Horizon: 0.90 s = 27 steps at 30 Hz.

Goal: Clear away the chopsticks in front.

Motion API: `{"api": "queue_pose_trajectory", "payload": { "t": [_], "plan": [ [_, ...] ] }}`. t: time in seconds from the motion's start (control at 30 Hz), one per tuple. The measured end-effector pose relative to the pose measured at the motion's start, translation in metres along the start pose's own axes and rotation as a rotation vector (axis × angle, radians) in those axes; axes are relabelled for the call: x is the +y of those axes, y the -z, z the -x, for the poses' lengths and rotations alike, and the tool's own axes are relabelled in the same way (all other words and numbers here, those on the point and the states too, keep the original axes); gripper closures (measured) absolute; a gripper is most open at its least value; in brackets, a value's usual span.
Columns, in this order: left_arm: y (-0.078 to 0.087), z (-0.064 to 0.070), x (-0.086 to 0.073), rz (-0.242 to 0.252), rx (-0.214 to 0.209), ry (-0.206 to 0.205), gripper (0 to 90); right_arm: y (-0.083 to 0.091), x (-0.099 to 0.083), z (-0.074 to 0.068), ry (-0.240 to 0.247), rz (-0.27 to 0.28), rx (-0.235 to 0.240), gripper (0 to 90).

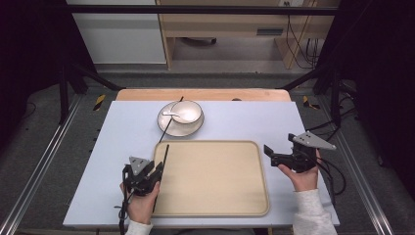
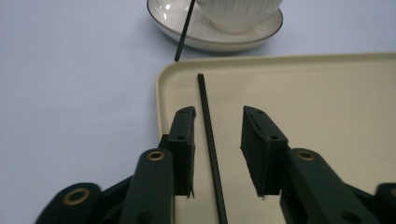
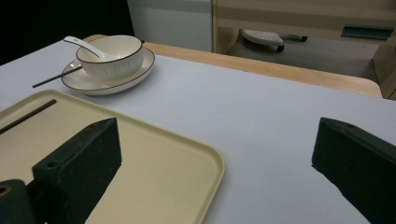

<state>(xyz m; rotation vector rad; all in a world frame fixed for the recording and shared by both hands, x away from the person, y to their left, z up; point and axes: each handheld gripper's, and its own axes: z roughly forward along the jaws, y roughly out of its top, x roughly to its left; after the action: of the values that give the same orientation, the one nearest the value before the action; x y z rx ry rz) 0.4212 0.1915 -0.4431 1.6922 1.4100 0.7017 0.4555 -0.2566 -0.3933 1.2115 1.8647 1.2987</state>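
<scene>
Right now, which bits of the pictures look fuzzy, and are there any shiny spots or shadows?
Left gripper view: the bowl up top looks soft, the chopstick sharper. Right gripper view: the near black gripper parts blur, the spoon is clearer. High view: even light, faint shine inside the bowl, dark room edges.

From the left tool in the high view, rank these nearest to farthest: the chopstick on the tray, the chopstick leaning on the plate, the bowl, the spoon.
Measured from the left tool, which is open:
1. Chopstick on the tray, lying between its jaws along the tray's left edge.
2. Chopstick leaning on the plate, straight ahead past the tray.
3. Spoon and bowl, farthest; the spoon rests in the bowl, too close to call.
</scene>
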Motion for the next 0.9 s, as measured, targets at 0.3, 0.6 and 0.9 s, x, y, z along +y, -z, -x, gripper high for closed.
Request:
{"api": "queue_pose_trajectory", "payload": {
  "t": [0.3,0.6,0.9],
  "plan": [
    [-0.009,-0.013,0.030,0.062,-0.092,-0.054,49.9,-0.001,-0.001,0.000,0.000,0.001,-0.006,1.9],
    [-0.027,-0.027,0.065,0.059,-0.150,-0.105,38.2,-0.002,-0.001,0.000,-0.002,-0.001,-0.008,1.9],
    [-0.047,-0.041,0.084,0.048,-0.150,-0.138,29.5,-0.002,0.000,0.000,-0.002,0.000,-0.008,2.0]
  ]
}}
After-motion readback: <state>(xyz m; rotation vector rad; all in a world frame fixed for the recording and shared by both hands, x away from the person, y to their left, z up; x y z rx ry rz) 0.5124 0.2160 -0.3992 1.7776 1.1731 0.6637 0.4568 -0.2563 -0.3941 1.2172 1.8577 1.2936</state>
